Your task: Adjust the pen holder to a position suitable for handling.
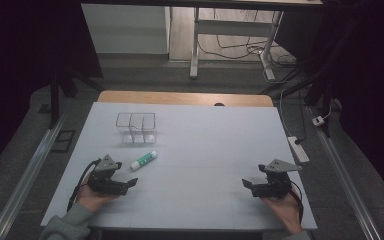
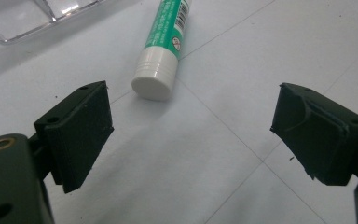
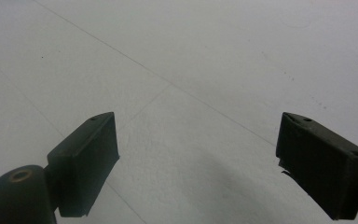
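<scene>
A green-and-white glue stick point(image 1: 144, 159) lies on its side on the white table point(image 1: 205, 145), just in front of a clear plastic organiser point(image 1: 136, 128). In the left gripper view the glue stick point(image 2: 164, 46) points its white cap toward me, a short way beyond the wide-apart jaws. My left gripper point(image 1: 130, 183) rests near the front left of the table, open, with nothing between its fingers; the stick lies just beyond it to the right. My right gripper point(image 1: 248, 185) sits at the front right, open and empty over bare table.
The clear organiser point(image 2: 23, 16) has several compartments and stands left of centre. A wooden table edge point(image 1: 185, 98) shows behind the white sheet. A power strip point(image 1: 298, 149) lies on the floor to the right, and desk legs and cables stand beyond.
</scene>
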Motion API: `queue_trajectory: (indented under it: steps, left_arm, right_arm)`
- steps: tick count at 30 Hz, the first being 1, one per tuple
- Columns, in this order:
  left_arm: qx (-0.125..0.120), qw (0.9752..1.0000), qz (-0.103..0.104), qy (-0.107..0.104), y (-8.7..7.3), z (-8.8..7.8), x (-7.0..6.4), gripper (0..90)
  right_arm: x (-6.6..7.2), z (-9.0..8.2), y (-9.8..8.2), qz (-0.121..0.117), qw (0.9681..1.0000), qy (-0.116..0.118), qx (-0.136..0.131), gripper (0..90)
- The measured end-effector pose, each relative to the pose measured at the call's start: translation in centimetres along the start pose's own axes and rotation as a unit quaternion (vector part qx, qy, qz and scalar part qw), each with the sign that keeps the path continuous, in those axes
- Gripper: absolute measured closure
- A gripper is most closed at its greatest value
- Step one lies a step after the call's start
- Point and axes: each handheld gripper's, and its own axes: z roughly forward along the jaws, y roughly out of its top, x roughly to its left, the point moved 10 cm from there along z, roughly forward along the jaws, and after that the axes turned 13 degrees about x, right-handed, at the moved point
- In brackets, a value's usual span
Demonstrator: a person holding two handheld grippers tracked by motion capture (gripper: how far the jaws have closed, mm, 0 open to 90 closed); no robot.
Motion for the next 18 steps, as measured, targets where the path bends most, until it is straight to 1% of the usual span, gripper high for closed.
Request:
queue_trajectory:
  steps: [7,8,12,18]
  left_arm:
    - [0.001,1.0000,0.001,0.001,-0.04,-0.01,0.00,12.0]
    - [0.001,1.0000,0.001,0.002,-0.05,-0.03,0.00,12.0]
    - [0.002,1.0000,0.000,0.004,-0.12,-0.07,0.06,12.0]
    - [-0.001,1.0000,0.001,0.004,-0.05,-0.21,0.15,13.7]
  right_arm:
    - [0.05,-0.06,0.09,0.002,1.0000,0.000,-0.005,12.9]
    - [0.05,-0.08,0.04,0.000,1.0000,0.001,-0.001,13.0]
    - [0.04,0.07,0.12,-0.001,1.0000,0.001,-0.003,13.5]
    - [0.13,0.29,0.06,-0.001,1.0000,0.004,0.004,13.9]
